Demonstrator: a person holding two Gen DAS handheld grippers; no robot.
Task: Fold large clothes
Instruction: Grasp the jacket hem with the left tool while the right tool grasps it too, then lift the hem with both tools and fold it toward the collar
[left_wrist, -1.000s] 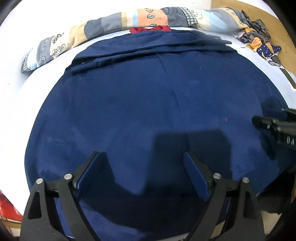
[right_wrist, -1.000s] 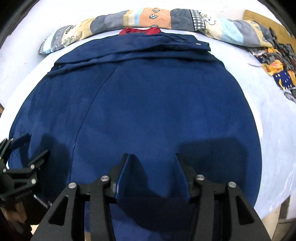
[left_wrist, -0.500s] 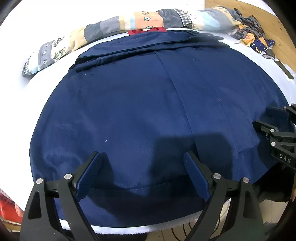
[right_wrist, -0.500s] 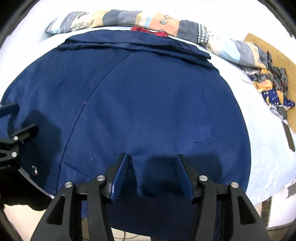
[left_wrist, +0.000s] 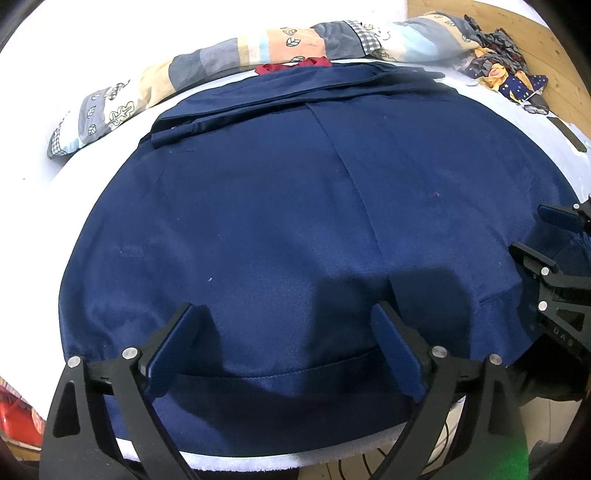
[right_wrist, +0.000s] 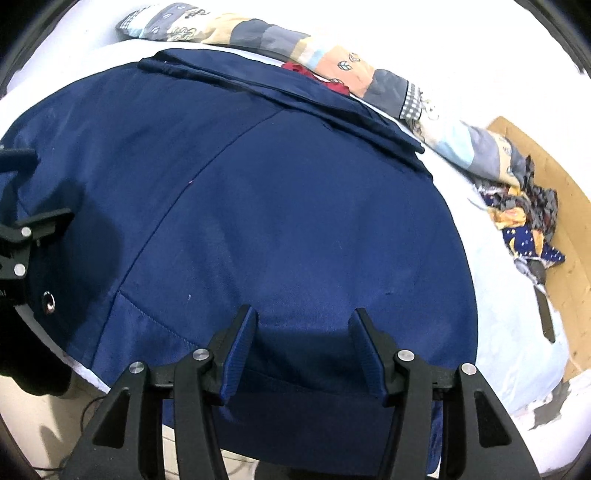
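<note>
A large navy blue garment lies spread flat over a white padded surface, its stitched hem at the near edge. My left gripper hangs open and wide just above the cloth near that hem, with nothing pinched. The right gripper shows at the right edge of the left wrist view. In the right wrist view the garment fills the frame. My right gripper stands open over the near hem, its pads apart and off the cloth. At that view's left edge is the left gripper, near a metal snap.
A rolled patchwork quilt lies along the far side, with a red cloth against the garment's far fold. A heap of patterned scraps and a black strap lie at the right by a wooden board. Cables run on the floor below.
Both grippers have drawn back toward the near hem, so the hem and the surface's front edge now show. The right wrist view has tilted clockwise as that hand rolled.
</note>
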